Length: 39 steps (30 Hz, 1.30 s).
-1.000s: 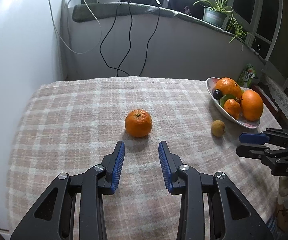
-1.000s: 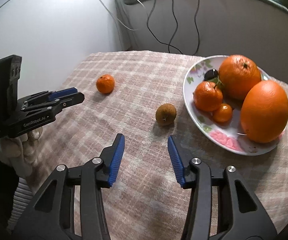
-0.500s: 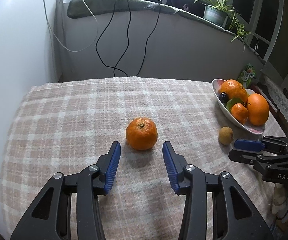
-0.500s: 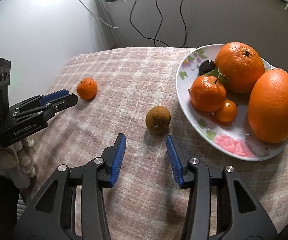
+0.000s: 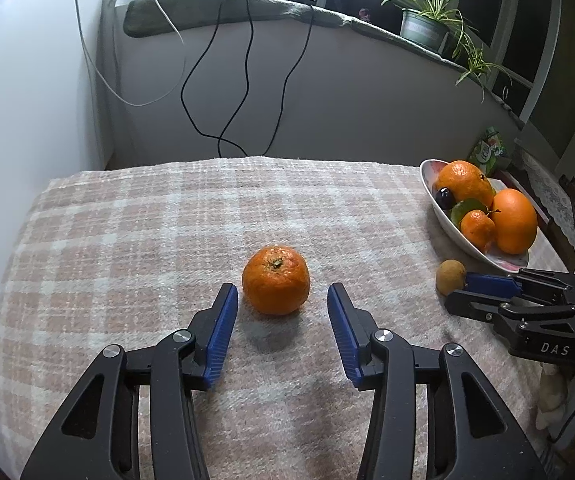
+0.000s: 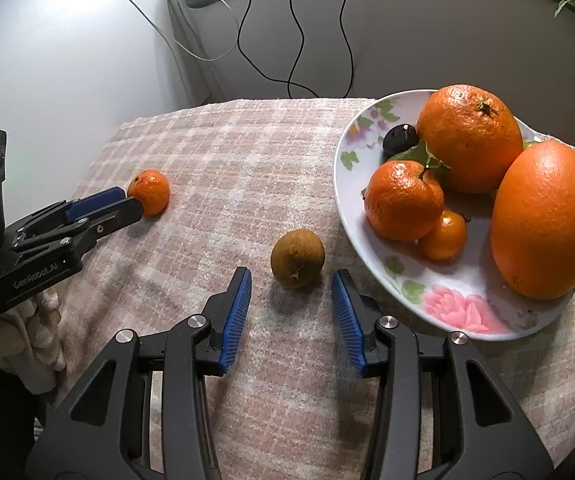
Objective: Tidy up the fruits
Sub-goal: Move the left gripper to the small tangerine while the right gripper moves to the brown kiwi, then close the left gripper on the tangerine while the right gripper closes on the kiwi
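Observation:
A mandarin [image 5: 276,280] lies on the checked tablecloth just ahead of my open left gripper [image 5: 282,300], its near side level with the fingertips, untouched. It also shows in the right wrist view [image 6: 149,192]. A small brown fruit [image 6: 297,258] lies just ahead of my open right gripper [image 6: 291,286], beside the plate; it also shows in the left wrist view [image 5: 450,277]. A white flowered plate [image 6: 467,312] holds two big oranges, a mandarin, a kumquat and a dark plum.
The table [image 5: 147,232] is covered by a pink checked cloth and stands against a grey wall with hanging cables [image 5: 247,80]. The plate sits at the table's right edge [image 5: 439,204]. Potted plants [image 5: 427,28] stand on the ledge behind.
Both grippers have moved forward. The mandarin now sits at the left fingertips and the brown fruit at the right fingertips. Both stay open.

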{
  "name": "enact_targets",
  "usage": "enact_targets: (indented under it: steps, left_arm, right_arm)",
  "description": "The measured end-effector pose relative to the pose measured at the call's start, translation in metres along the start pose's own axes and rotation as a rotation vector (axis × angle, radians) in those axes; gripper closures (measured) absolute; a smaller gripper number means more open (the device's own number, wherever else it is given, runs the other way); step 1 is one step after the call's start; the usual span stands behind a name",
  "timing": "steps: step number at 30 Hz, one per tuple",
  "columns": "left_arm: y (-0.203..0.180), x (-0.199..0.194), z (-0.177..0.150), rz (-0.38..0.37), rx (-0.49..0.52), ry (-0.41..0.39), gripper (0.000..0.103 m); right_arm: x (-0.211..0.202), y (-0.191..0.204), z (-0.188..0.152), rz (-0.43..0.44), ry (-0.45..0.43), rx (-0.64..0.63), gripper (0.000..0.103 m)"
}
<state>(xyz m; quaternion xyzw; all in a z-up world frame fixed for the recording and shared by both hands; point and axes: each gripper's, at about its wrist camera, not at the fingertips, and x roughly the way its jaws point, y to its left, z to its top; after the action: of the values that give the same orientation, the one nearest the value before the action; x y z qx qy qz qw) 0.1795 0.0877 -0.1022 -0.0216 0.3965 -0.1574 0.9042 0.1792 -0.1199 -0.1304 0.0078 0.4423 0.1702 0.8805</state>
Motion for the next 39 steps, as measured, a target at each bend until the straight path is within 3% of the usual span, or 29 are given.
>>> enact_targets:
  steps: [28, 32, 39]
  left_arm:
    - [0.004, 0.018, 0.009, -0.017, 0.001, 0.022, 0.058]
    - [0.004, 0.020, 0.009, -0.019, 0.001, 0.029, 0.058]
    - [0.006, 0.020, 0.008, -0.013, 0.000, 0.026, 0.065]
  right_arm:
    - [0.010, 0.009, 0.005, -0.051, -0.017, -0.030, 0.068]
    - [0.011, 0.007, 0.006, -0.056, -0.019, -0.023, 0.073]
    - [0.010, 0.007, 0.006, -0.056, -0.021, -0.023, 0.074]
